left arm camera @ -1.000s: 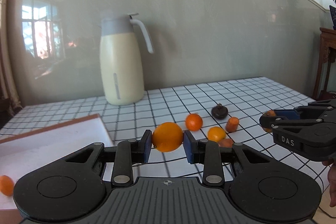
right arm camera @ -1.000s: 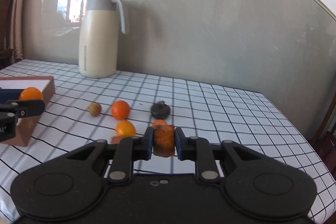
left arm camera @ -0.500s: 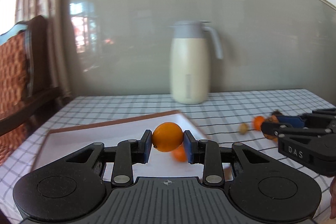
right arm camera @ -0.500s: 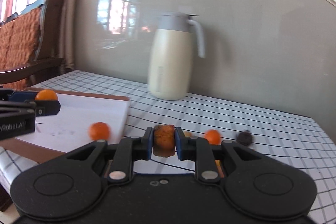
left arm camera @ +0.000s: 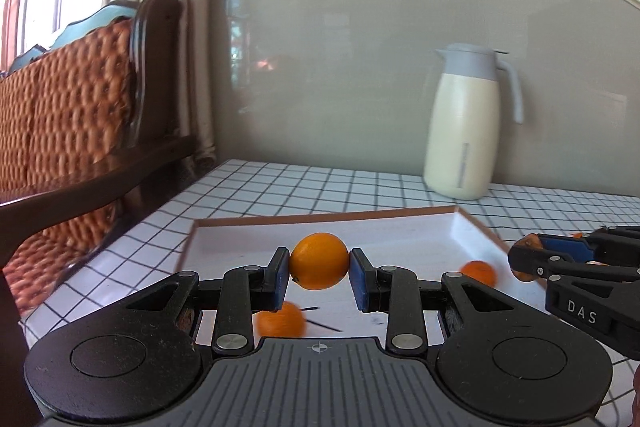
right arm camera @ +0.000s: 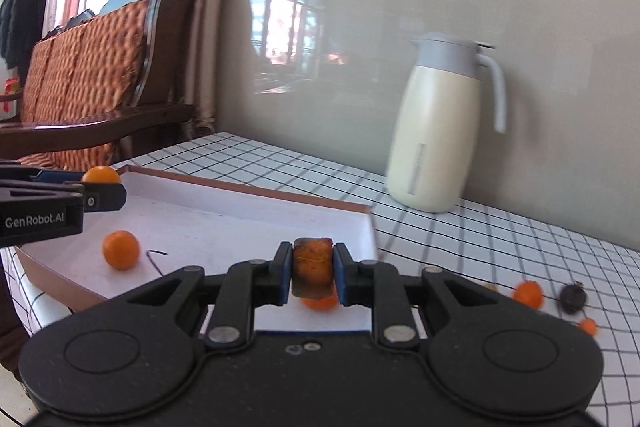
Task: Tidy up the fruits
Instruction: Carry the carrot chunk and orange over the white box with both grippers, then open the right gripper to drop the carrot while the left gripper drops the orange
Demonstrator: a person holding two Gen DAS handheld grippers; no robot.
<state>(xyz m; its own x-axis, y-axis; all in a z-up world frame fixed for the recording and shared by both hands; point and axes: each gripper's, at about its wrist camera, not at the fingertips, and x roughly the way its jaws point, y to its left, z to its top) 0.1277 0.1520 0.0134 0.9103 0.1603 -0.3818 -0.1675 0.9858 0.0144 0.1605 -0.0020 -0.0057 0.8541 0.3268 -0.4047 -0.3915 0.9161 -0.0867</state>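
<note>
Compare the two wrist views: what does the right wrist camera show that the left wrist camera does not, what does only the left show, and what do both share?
Only the right wrist view shows the loose fruit on the checked tablecloth: a small orange, a dark fruit, and the brownish-orange piece face-on in the right gripper.

Only the left wrist view shows the large orange face-on, clamped by the left gripper.

Both show the white tray holding two small oranges, the cream jug, the wooden chair, and the other gripper at the frame's edge.

Left gripper [left arm camera: 319, 281], right gripper [right arm camera: 312, 274]: matte black plastic, blue finger pads, silver pivot screws, white "DAS", "GenRobot.AI" lettering.
</note>
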